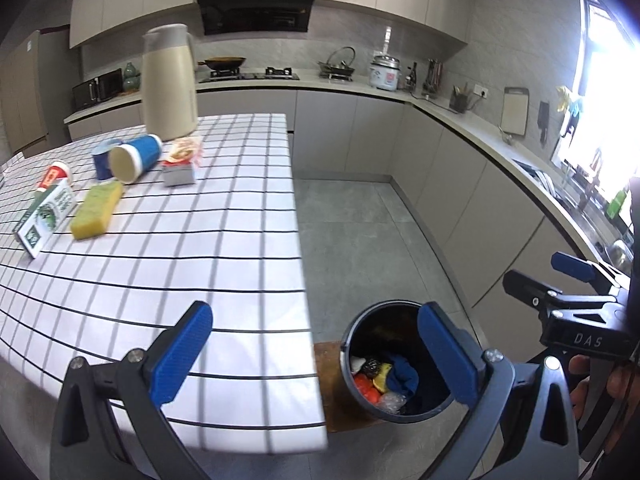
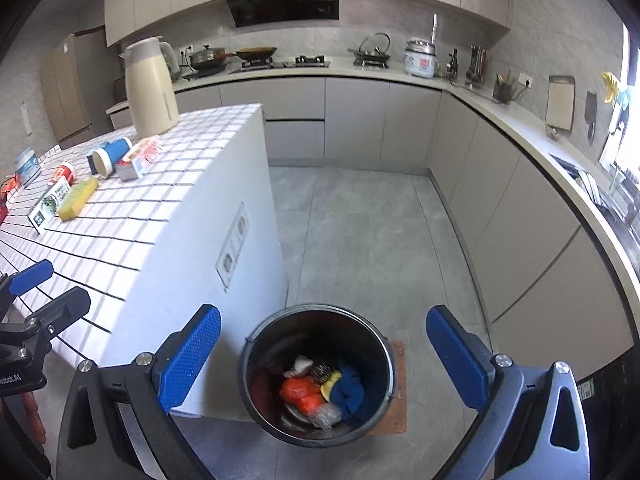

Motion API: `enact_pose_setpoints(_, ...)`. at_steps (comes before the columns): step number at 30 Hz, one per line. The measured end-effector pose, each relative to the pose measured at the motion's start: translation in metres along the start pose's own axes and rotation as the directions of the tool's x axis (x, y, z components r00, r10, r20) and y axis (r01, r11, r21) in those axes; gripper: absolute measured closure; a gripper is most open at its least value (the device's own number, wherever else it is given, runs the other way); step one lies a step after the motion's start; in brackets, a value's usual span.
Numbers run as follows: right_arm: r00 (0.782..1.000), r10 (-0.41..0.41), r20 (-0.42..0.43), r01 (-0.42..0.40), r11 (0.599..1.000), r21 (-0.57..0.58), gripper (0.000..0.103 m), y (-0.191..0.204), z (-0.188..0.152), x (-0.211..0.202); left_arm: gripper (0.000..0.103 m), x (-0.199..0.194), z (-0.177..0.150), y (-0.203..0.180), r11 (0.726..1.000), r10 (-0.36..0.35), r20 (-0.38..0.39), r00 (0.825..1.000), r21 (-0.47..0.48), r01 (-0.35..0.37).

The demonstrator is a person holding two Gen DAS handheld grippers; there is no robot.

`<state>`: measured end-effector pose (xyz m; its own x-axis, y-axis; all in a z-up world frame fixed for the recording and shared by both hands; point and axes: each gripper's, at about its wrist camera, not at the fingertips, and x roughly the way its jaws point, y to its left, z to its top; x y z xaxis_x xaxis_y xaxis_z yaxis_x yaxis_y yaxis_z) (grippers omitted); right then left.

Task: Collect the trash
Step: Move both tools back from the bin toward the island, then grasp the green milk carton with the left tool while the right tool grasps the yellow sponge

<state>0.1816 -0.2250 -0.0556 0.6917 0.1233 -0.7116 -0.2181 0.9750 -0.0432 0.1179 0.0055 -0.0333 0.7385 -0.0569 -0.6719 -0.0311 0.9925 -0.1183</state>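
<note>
Below, round dark bin [image 2: 318, 376] of crumpled trash, both grippers' ribbed blue fingers [image 2: 192, 356] spread apart, empty

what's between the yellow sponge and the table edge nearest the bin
Nothing: from the yellow sponge to the table edge by the bin is bare checked cloth, clearest in the left wrist view.

A bin [image 2: 318, 376] stands on a mat [image 2: 396, 388] on the floor [image 2: 372, 240], just beside the near corner of the worktop [image 2: 132, 232]. Scraps [image 2: 320, 388] lie in the bin. On the worktop's far end stands a jug [image 1: 170, 84]; before it lie a tipped cup [image 1: 134, 158] and a packet [image 1: 182, 160] to its right. Nearer, a sponge [image 1: 96, 210] lies right of a carton [image 1: 44, 216].
</note>
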Motion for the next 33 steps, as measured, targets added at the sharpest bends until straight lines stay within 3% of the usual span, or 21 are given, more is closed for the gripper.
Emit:
enact_pose_setpoints(9, 0.999, 0.026, 0.040, -0.025, 0.999, -0.029, 0.000, 0.055, 0.013, -0.005, 0.000, -0.019, -0.001, 0.050, 0.999, 0.032, 0.024, 0.999, -0.033, -0.031)
enact_pose_setpoints(18, 0.996, 0.072, 0.055, -0.068, 0.995, -0.079, 0.000, 0.135, 0.022, -0.001, 0.000, -0.040, -0.006, 0.128, 0.991, 0.104, 0.035, 0.994, -0.089, -0.101)
enact_pose_setpoints(25, 0.981, 0.190, 0.041, -0.187, 0.979, -0.085, 0.000, 0.201, 0.028, 0.002, 0.000, -0.051, -0.015, 0.194, 0.979, 0.168, 0.029, 0.985, -0.122, -0.163)
enact_pose_setpoints(33, 0.966, 0.257, -0.006, -0.257, 0.963, -0.079, 0.000, 0.280, 0.033, 0.017, 0.000, -0.067, -0.019, 0.282, 0.958, 0.245, 0.065, 0.967, -0.169, -0.232)
